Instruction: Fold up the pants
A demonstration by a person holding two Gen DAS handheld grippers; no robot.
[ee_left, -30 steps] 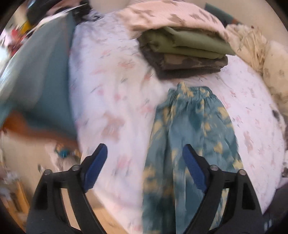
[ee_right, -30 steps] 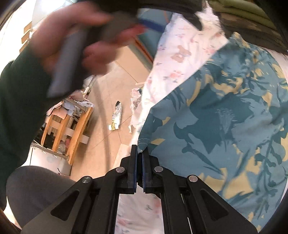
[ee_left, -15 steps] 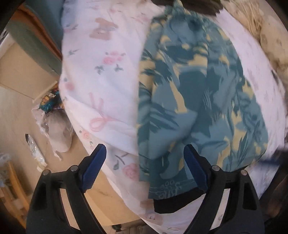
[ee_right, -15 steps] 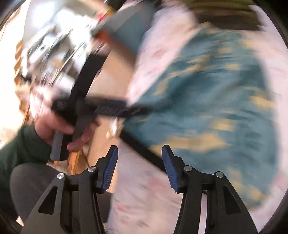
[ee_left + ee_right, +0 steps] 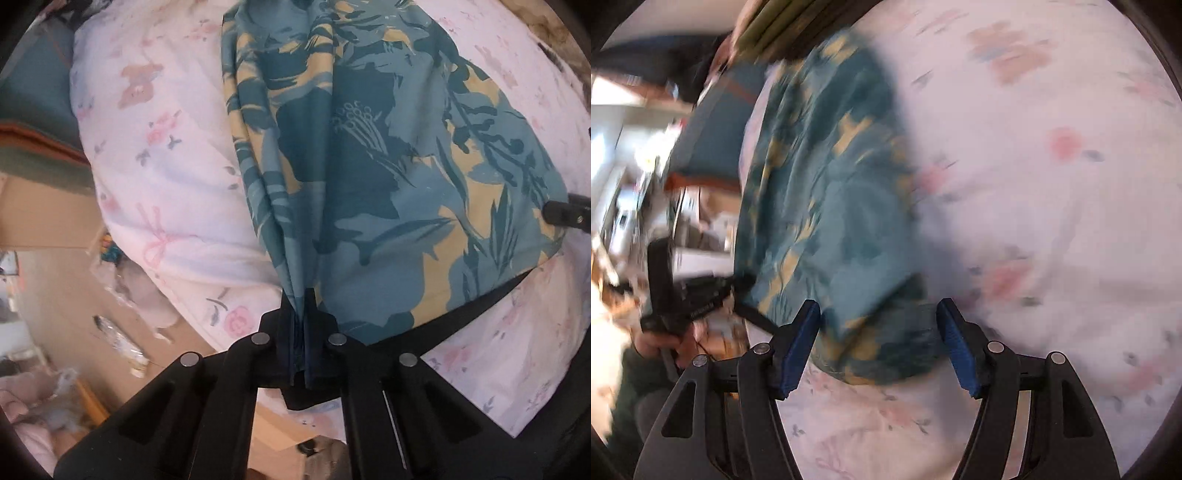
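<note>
The left gripper (image 5: 301, 325) has its jaws clamped tight on the bunched hem corner of the teal, yellow-flowered cotton pants (image 5: 388, 166), which lie flat along the white, pink-flowered quilt (image 5: 155, 155) with that hem at the near edge of the bed. The right gripper (image 5: 879, 345) stands about half open, its blue pads (image 5: 955, 347) either side of the other hem corner but pinching nothing. Lifting now would likely raise one corner alone and skew the fold.
</note>
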